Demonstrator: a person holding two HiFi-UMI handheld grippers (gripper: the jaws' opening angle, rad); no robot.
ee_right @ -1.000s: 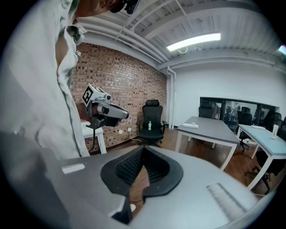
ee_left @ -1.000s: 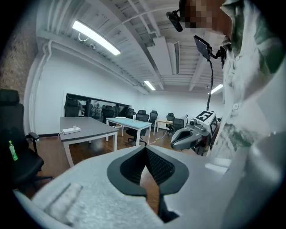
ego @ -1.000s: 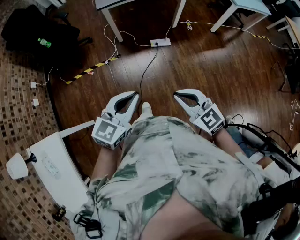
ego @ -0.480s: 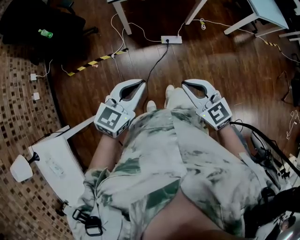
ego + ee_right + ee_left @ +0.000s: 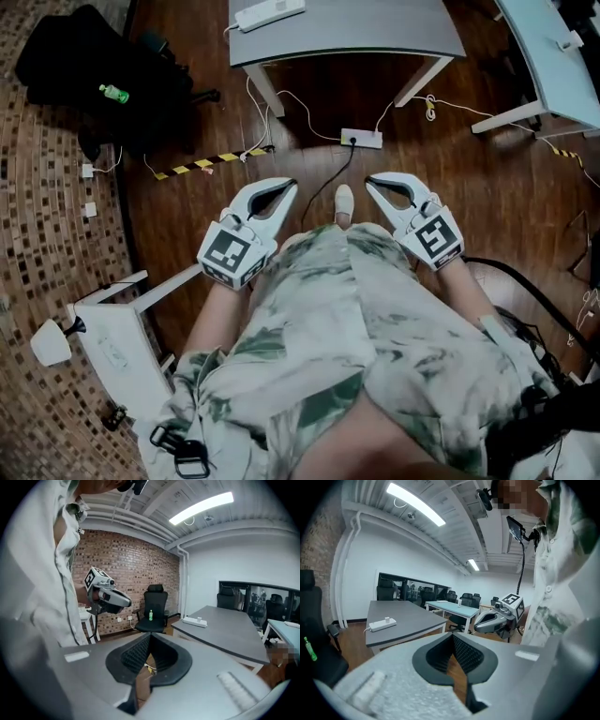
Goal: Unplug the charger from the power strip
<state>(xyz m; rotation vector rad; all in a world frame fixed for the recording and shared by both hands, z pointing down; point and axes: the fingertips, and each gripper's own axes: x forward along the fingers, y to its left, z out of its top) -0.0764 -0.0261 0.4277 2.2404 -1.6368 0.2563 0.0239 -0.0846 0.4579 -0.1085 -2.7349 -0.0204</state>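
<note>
Two grippers are in play, one in each hand, held low in front of the person and well apart from each other. The left gripper (image 5: 285,185) has its two jaws closed tip to tip with nothing between them. The right gripper (image 5: 373,180) is closed and empty as well; its own view shows the ribbed pads meeting at the front.

There are two power strips. One white power strip (image 5: 362,138) lies on the wooden floor (image 5: 487,202), ahead of both grippers and between the legs of the grey table (image 5: 375,33). A single black charger plug (image 5: 352,142) is seated near its left end, and one black cord (image 5: 328,183) runs from it back toward the person's shoe (image 5: 344,202). Neither gripper touches the strip or the plug. The second power strip (image 5: 270,13) rests on top of the grey table.

A second, paler table (image 5: 553,56) stands at the right. At the upper left, one black chair (image 5: 56,52) carries one green bottle (image 5: 114,93) on its seat. One strip of yellow-and-black tape (image 5: 199,165) lies on the floor left of the plugged strip. Two white sockets (image 5: 87,172) sit on the brick wall (image 5: 47,234), one above the other.
</note>
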